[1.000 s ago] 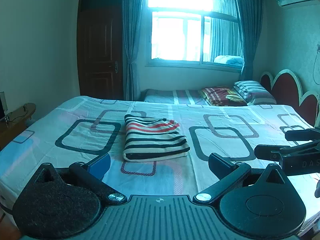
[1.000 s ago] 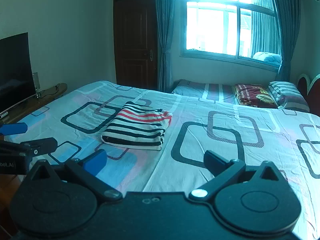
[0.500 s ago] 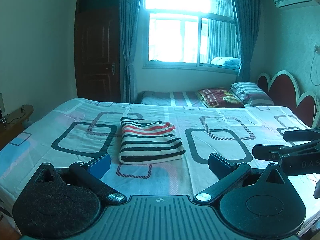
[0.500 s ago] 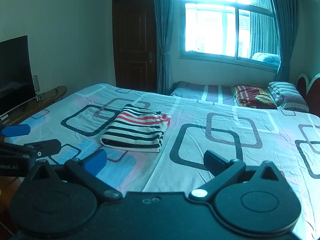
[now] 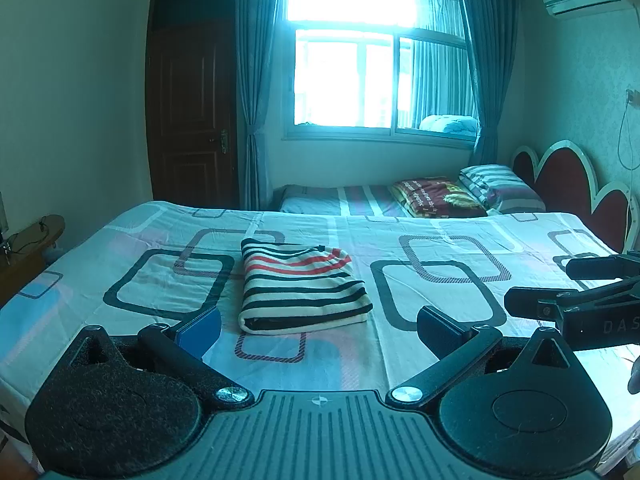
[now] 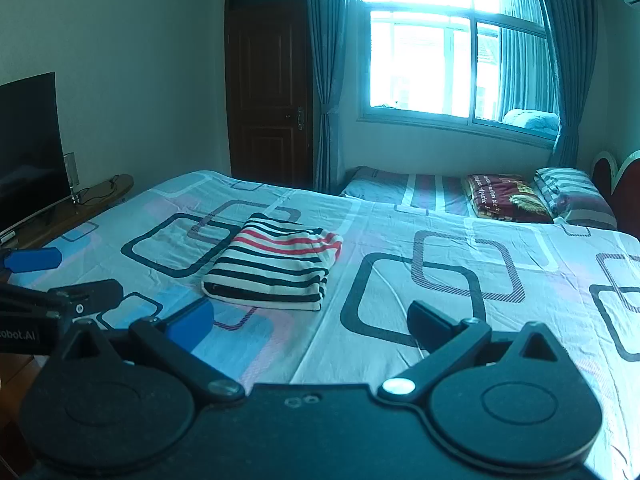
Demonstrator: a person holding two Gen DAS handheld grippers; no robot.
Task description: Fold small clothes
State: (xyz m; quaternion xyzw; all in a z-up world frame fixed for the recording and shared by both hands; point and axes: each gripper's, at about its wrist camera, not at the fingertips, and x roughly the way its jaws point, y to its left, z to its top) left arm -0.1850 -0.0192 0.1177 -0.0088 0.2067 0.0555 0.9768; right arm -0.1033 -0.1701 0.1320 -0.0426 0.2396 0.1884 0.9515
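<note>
Daylight is pouring through a wide window point(image 5: 380, 76) with teal curtains at 12 o'clock, washing over a bedroom with a dark wooden door point(image 5: 192, 112) at 11 o'clock. Spreading across the foreground is a broad bed with a pale sheet printed in rounded dark rectangles point(image 5: 440, 248), and a red scalloped headboard point(image 5: 560, 176) is standing at 2 o'clock in the left wrist view. A striped pillow point(image 5: 496, 184) and a maroon patterned folded blanket point(image 5: 436, 196) are lying on a second mattress beyond, near 1 o'clock.

Lying flat on the sheet is the black, white and red striped knit garment point(image 5: 300, 284), already folded into a neat rectangle; it is sitting at 12 o'clock from the left gripper point(image 5: 316, 322) and around 11 o'clock from the right gripper point(image 6: 310, 318).

Both tongs are hanging above the near edge of the bed with jaws spread wide and holding nothing, well apart from the garment. Each is showing one blue pad and one black pad. In the left wrist view the right gripper's black fingers point(image 5: 536, 306) are poking in at 3 o'clock. In the right wrist view the left gripper's fingers point(image 6: 32, 260) are appearing at 9 o'clock, with a dark flat television screen point(image 6: 28, 148) standing on a wooden stand behind them.
</note>
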